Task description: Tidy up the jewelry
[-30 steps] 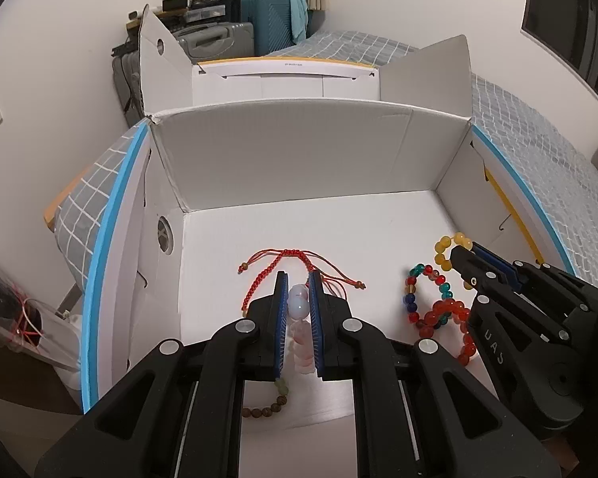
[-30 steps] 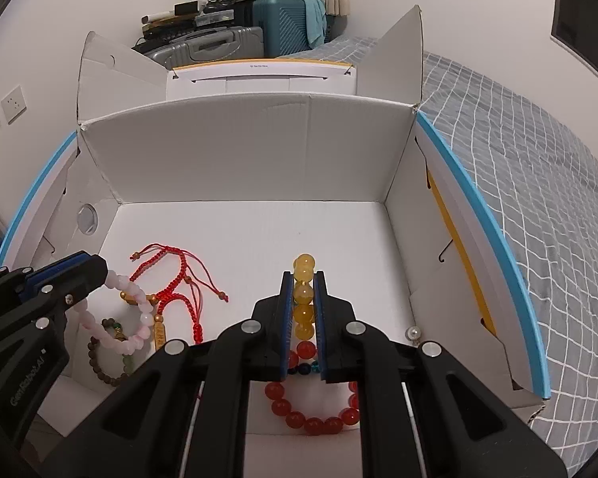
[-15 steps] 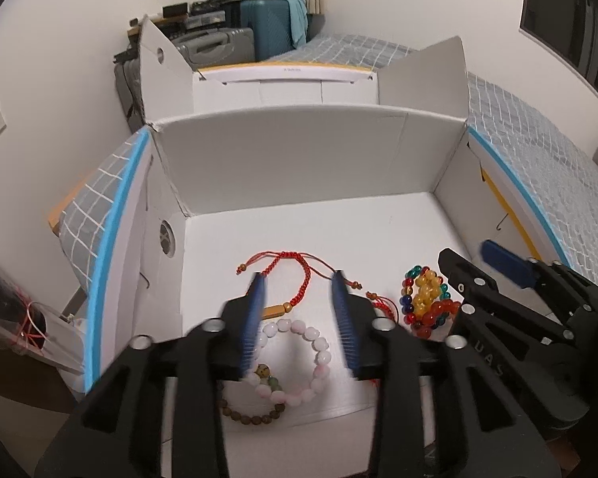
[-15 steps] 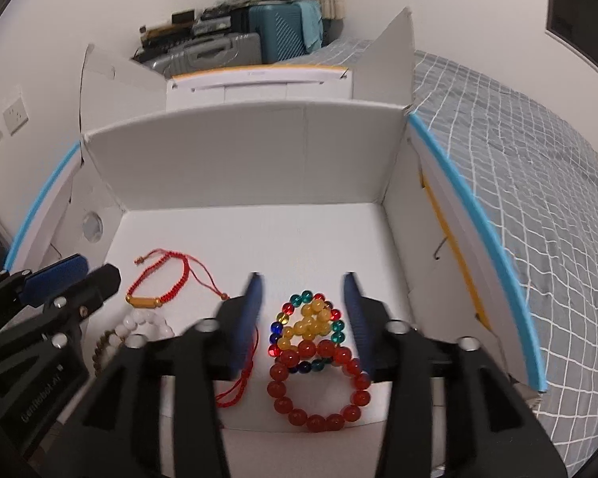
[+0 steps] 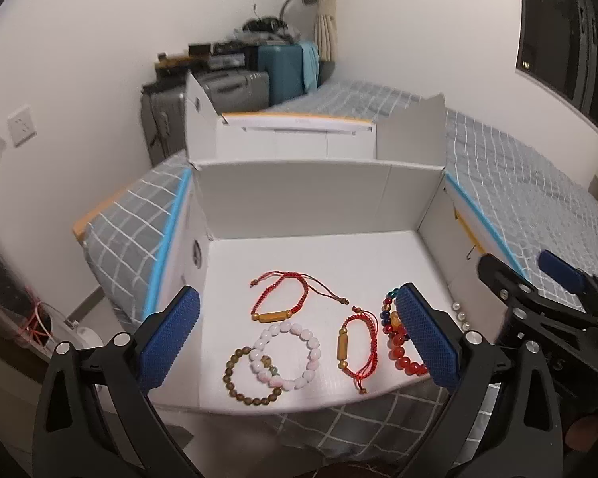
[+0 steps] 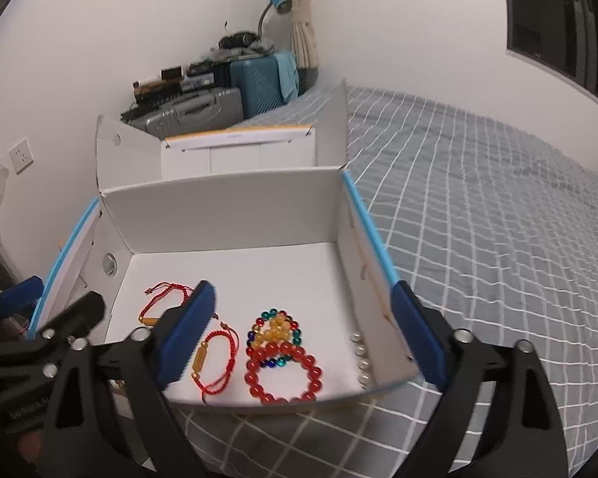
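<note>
An open white box (image 5: 319,183) (image 6: 227,207) holds the jewelry on its floor. In the left wrist view lie a pink bead bracelet (image 5: 287,354) over a brown bead bracelet (image 5: 245,378), two red cord bracelets (image 5: 283,294) (image 5: 357,348) and red, yellow and multicolour bead bracelets (image 5: 398,350). The right wrist view shows the red bead bracelet (image 6: 285,374), the yellow and multicolour ones (image 6: 277,328) and a red cord bracelet (image 6: 215,354). My left gripper (image 5: 297,342) and right gripper (image 6: 303,338) are wide open, empty, above the box's near edge.
Small pearl beads (image 6: 360,354) lie along the box's right wall. The box sits on a grey checked bed (image 6: 478,207). A second white box (image 5: 295,135) stands behind it. Suitcases (image 6: 219,95) stand against the far wall.
Both grippers opened, dropping the pink bracelet and the yellow bracelet onto the box floor, then pulled back and up away from the box.
</note>
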Demonstrator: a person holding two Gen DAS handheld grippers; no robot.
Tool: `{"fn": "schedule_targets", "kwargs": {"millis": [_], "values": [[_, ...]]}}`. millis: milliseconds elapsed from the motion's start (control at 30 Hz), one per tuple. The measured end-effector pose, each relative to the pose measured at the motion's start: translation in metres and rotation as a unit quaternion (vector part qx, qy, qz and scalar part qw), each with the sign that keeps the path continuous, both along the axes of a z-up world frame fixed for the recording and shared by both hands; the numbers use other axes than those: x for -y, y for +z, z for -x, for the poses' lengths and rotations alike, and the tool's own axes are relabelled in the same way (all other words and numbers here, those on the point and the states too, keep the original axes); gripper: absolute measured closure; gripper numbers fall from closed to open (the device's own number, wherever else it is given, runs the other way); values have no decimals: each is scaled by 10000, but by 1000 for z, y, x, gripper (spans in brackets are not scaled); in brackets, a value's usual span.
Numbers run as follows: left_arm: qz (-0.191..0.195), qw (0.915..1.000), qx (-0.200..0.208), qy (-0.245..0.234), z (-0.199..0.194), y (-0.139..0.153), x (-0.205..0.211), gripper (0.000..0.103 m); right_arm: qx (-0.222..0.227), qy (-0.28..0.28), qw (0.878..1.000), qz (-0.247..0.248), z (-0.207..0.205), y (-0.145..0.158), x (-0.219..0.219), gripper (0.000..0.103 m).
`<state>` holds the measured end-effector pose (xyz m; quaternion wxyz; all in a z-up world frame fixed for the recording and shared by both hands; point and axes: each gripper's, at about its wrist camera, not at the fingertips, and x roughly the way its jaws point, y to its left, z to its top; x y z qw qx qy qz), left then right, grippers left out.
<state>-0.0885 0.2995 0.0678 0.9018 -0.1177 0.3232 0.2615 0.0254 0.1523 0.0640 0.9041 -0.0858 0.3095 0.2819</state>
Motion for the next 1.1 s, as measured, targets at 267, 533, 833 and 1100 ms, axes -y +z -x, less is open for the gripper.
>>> {"fn": "schedule_targets", "kwargs": {"millis": [267, 533, 833, 1100], "values": [[-145, 9997, 189, -73, 37, 3, 28, 6, 332, -140, 9993, -82, 38, 10, 45, 8], [-69, 9998, 118, -152, 64, -13, 44, 6, 374, -89, 9993, -4, 71, 4, 72, 8], [8, 9999, 12, -139, 76, -27, 50, 6, 317, -42, 9995, 38, 85, -7, 73, 8], [-26, 9999, -108, -121, 73, -33, 55, 6, 239, -1, 9997, 40, 86, -14, 76, 8]]}}
